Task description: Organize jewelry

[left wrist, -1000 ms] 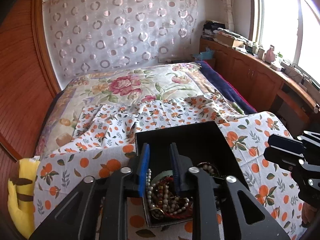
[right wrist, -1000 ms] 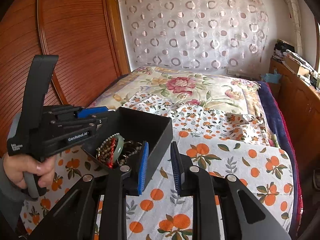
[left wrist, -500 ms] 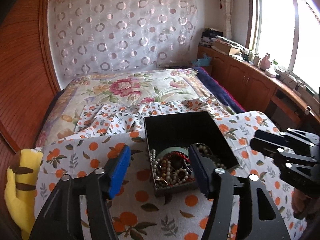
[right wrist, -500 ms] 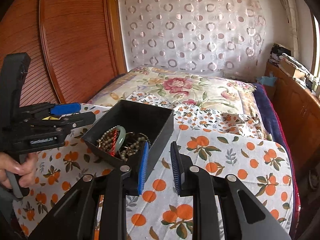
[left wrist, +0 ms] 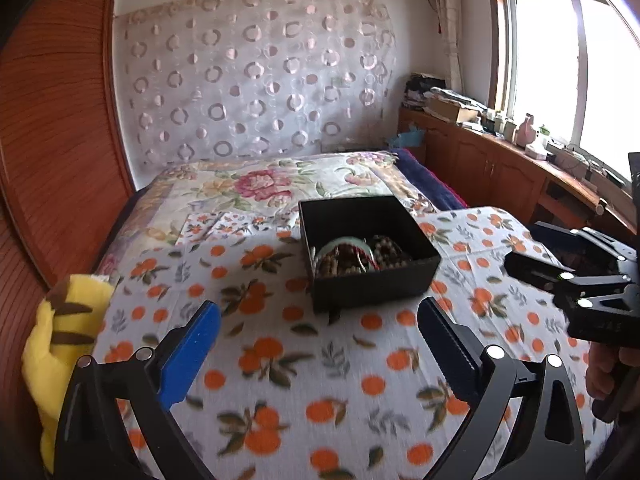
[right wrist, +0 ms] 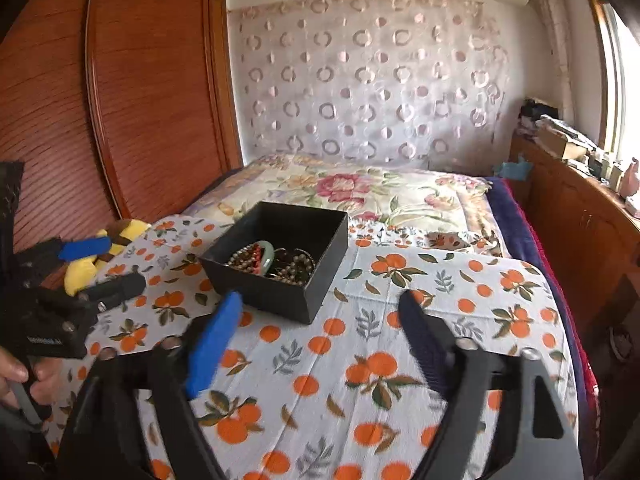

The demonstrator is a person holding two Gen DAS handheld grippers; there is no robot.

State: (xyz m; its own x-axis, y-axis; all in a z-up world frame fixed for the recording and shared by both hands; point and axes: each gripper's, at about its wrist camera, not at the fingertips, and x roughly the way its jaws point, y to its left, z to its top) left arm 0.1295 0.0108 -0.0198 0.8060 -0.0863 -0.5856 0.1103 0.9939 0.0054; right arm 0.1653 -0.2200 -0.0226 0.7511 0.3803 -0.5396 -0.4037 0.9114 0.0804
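Nearest, the left gripper (left wrist: 320, 328) is seen with its jaws spread wide over the orange-print cloth (left wrist: 288, 364), and nothing is held between them; they have just been opening. Likewise the right gripper (right wrist: 320, 316) is seen spread wide and empty, its jaws having just been opening too, with only cloth in the gap.

Ahead of both, the black box (left wrist: 372, 284) is set down on the cloth, free of either gripper. From the left gripper it lies forward and a little toward the right jaw; from the right gripper it lies forward and toward the left jaw, its near corner just beyond the blue pad (right wrist: 214, 340). Which hand is nearer is hard to judge through the fisheye, though the right one is perhaps slightly closer. The box is close to square, so no clear long axis is offered, and from the right wrist it is met corner-on.

Inside, the jewelry (left wrist: 356, 256) is heaped at the near side of the box: brown and pale bead strands tangled together, a pale green bangle (right wrist: 267, 258) and something red among them. The far half of the box floor is left bare.

Beyond, a floral bedspread (left wrist: 256, 188) is spread out.
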